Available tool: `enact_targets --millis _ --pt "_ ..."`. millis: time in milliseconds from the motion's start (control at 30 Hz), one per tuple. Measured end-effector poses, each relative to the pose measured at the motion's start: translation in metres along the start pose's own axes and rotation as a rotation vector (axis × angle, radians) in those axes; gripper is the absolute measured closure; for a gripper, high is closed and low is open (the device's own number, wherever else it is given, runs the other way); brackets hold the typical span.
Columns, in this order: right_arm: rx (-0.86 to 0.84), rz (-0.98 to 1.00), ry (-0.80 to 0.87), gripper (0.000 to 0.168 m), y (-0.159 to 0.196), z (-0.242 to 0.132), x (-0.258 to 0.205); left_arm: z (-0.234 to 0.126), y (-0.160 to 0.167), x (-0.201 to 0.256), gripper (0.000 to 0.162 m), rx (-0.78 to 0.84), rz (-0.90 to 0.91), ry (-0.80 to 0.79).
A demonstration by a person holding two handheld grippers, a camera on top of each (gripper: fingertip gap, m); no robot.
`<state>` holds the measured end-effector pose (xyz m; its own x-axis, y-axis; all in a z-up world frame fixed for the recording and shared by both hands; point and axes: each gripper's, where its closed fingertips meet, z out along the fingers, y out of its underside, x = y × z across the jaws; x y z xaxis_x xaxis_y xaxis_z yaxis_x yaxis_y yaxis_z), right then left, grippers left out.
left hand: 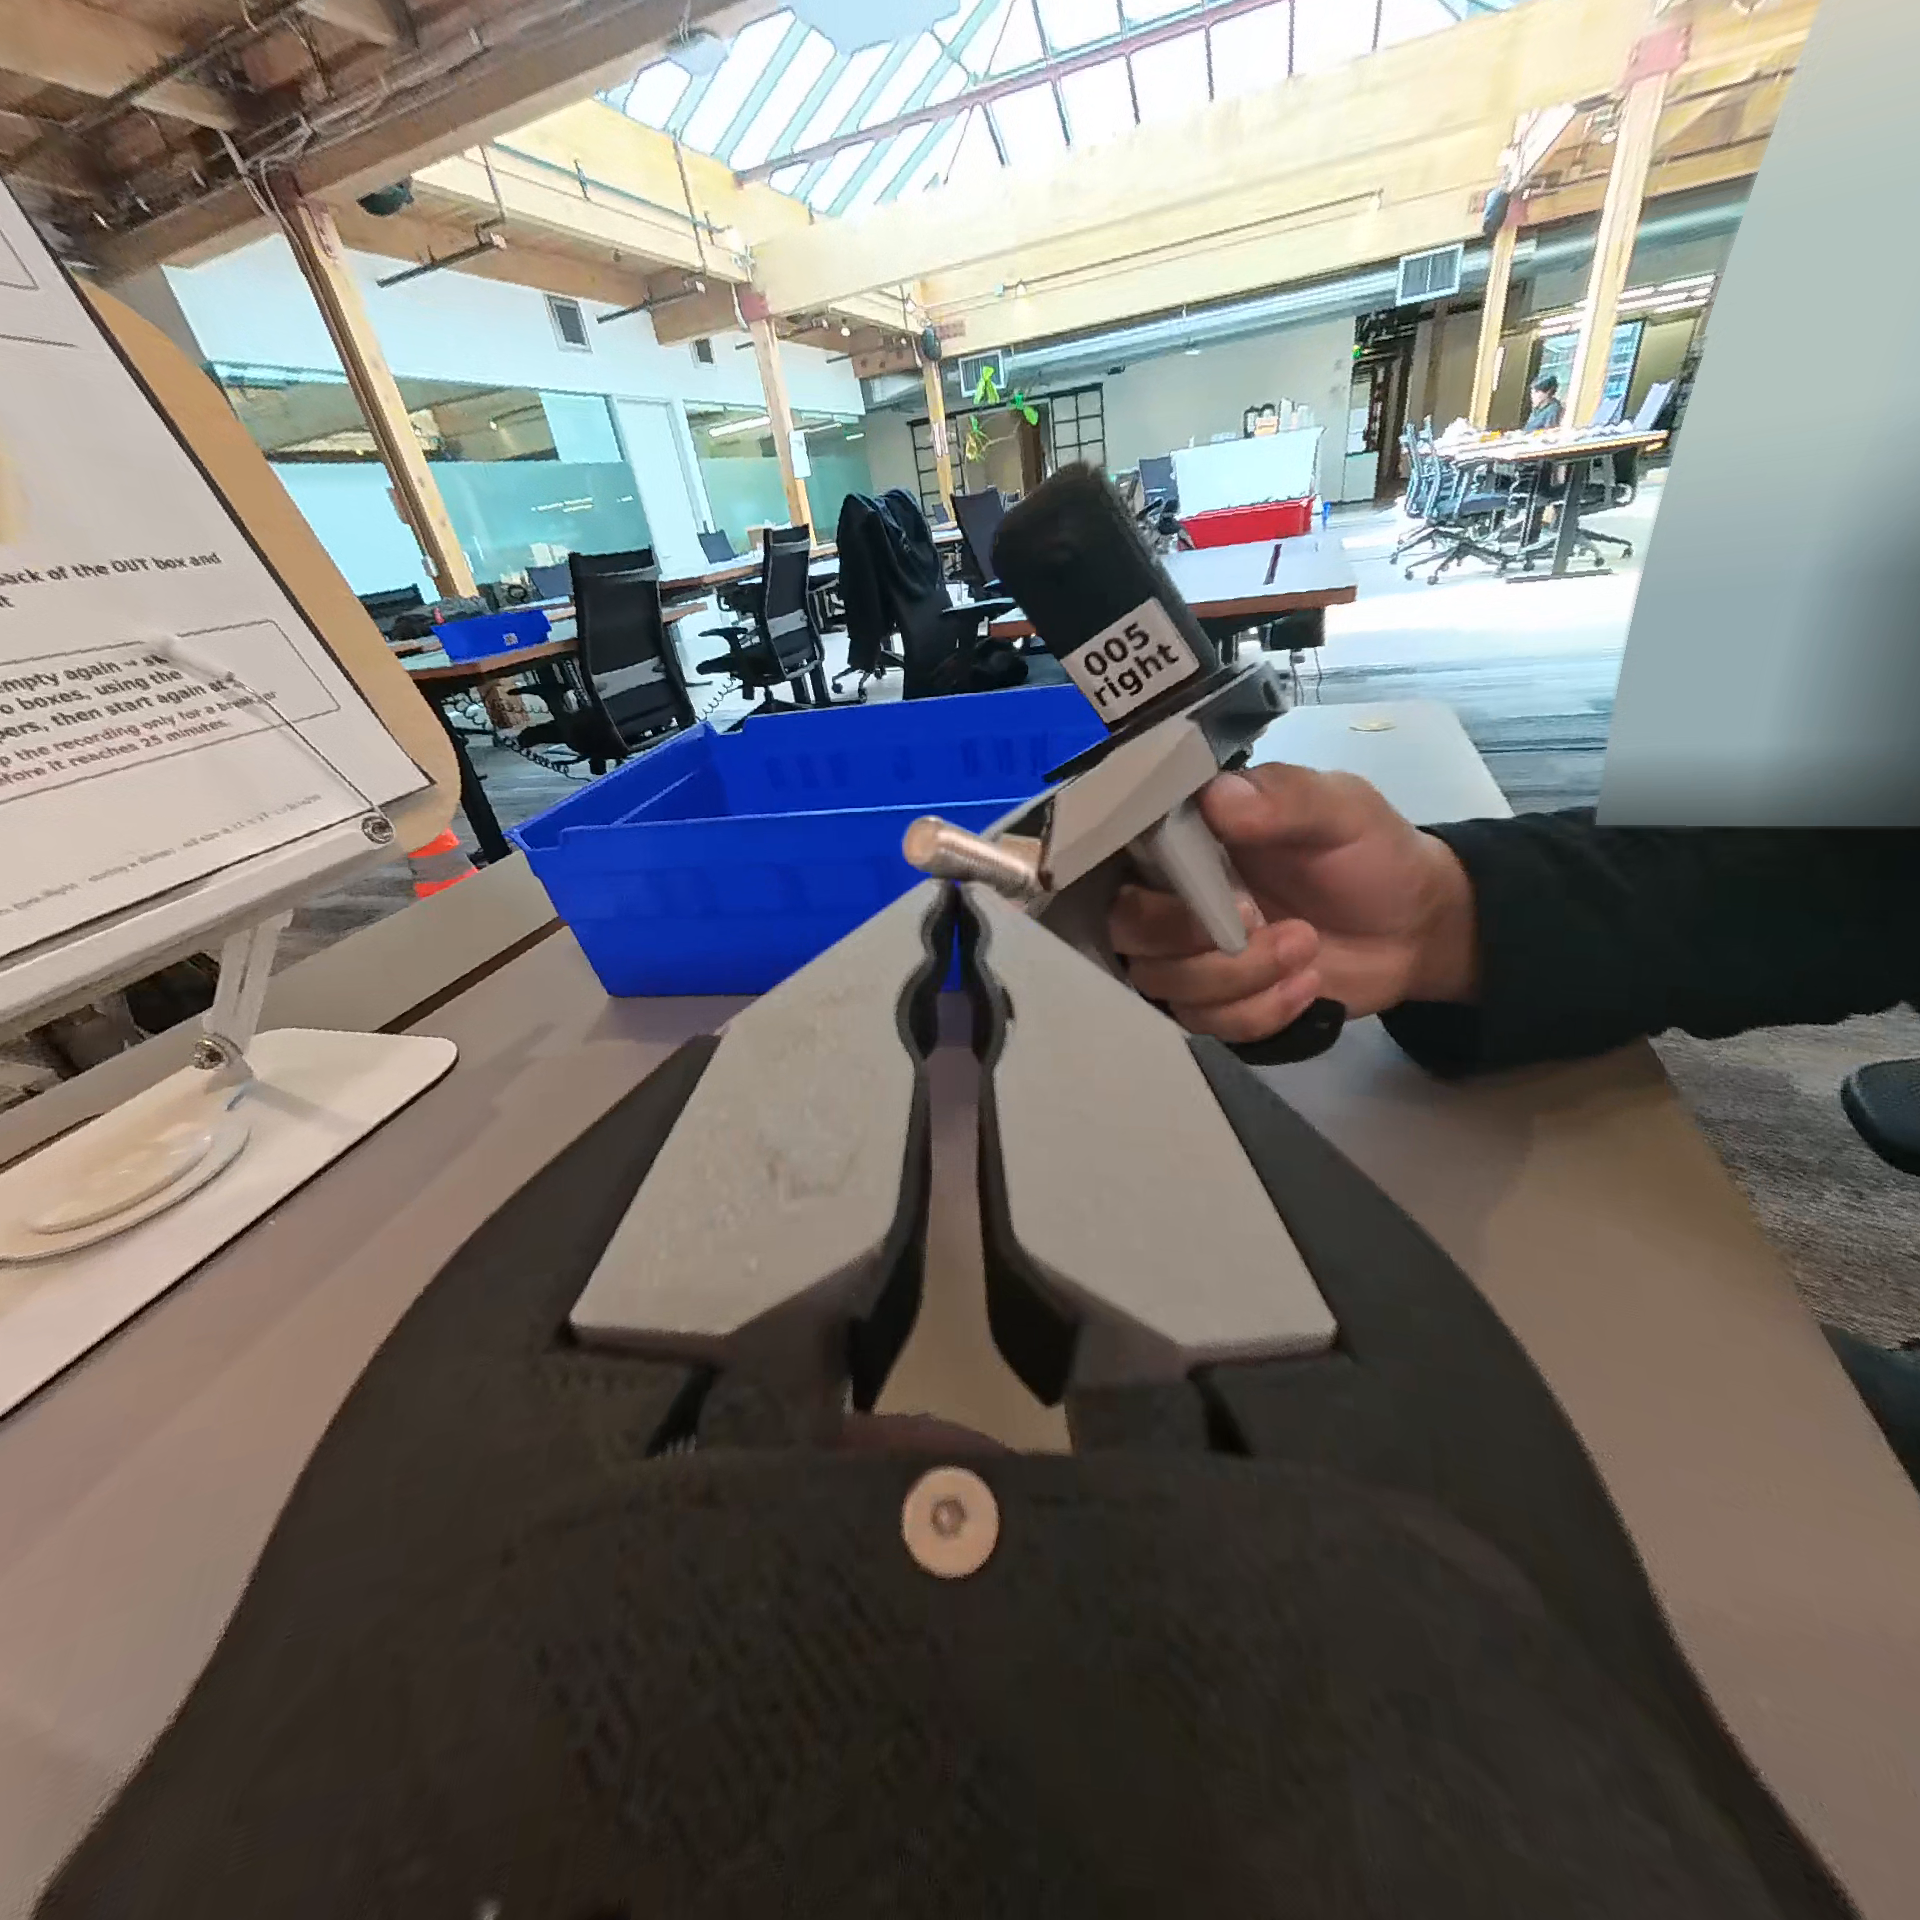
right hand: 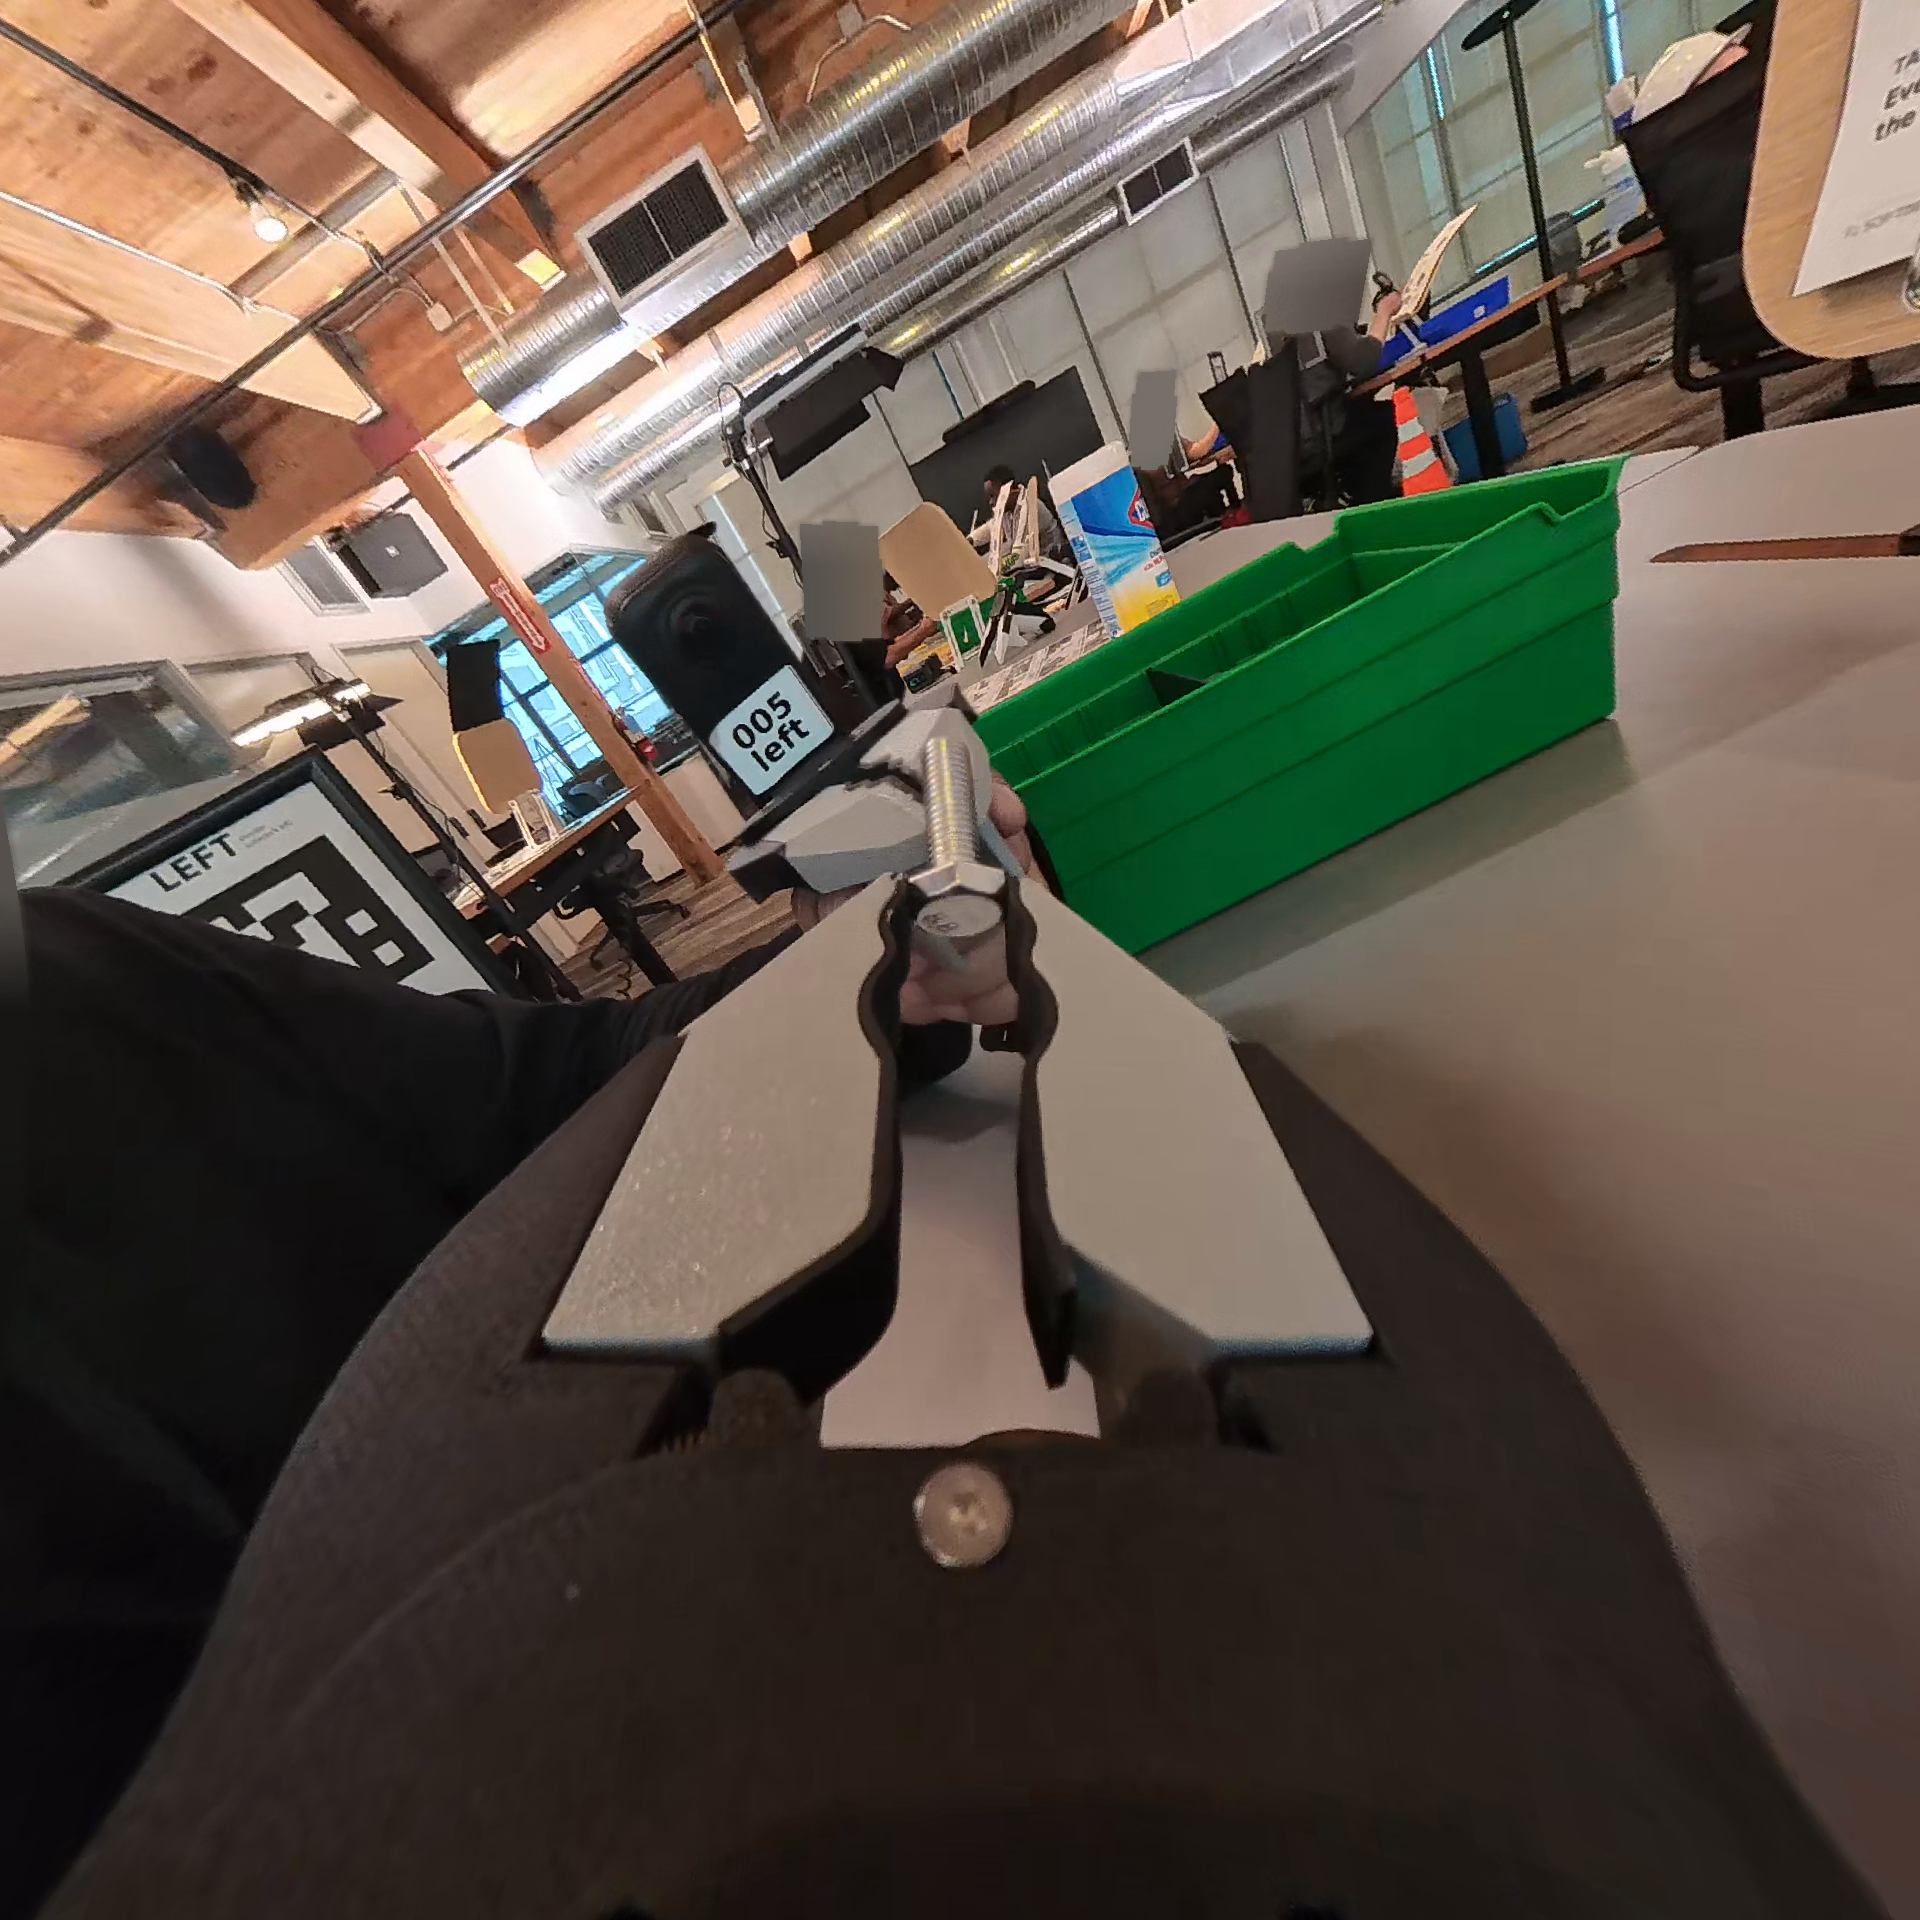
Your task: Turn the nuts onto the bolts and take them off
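Observation:
My right gripper (right hand: 954,940) is shut on the hex head of a silver bolt (right hand: 948,800). It holds the bolt above the grey table (right hand: 1558,1039) with the threaded shaft pointing away from me. In the left wrist view the right gripper (left hand: 1039,862) is held by a hand (left hand: 1309,904), and the bolt (left hand: 961,852) sticks out to the left. My left gripper (left hand: 956,896) has its fingers closed together, with the tips just under the bolt's free end. I see no nut between them or on the bolt. The left gripper also shows in the right wrist view (right hand: 914,743), behind the shaft.
A blue bin (left hand: 790,831) stands on the table beyond the left gripper. A green bin with dividers (right hand: 1351,707) stands to the right of the right gripper. A paper sign on a white stand (left hand: 156,675) is at the left. A wipes canister (right hand: 1117,551) stands behind the green bin. Both grippers' tips are close together, under 4 cm apart.

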<state>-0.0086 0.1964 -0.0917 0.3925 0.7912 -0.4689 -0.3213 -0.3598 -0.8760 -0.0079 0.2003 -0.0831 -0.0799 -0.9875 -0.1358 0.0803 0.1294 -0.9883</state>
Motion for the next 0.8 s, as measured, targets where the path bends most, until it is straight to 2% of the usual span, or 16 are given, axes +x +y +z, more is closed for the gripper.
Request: enact_targets --millis 333,433,567,800 --pt "0.039 0.066 -0.005 0.155 -0.002 -0.001 0.007 0.001 -0.004 0.000 0.160 0.024 -0.068 0.005" --pt "0.071 0.073 -0.023 0.154 -0.008 -0.005 0.005 0.001 -0.001 -0.004 0.159 0.012 -0.162 0.018" --pt "0.033 0.034 -0.010 0.154 0.000 0.002 0.004 0.003 -0.001 -0.008 0.144 0.036 -0.284 0.036" --pt "-0.002 0.020 0.000 0.154 0.012 0.014 0.004 0.004 -0.002 -0.008 0.152 0.045 -0.375 0.066"
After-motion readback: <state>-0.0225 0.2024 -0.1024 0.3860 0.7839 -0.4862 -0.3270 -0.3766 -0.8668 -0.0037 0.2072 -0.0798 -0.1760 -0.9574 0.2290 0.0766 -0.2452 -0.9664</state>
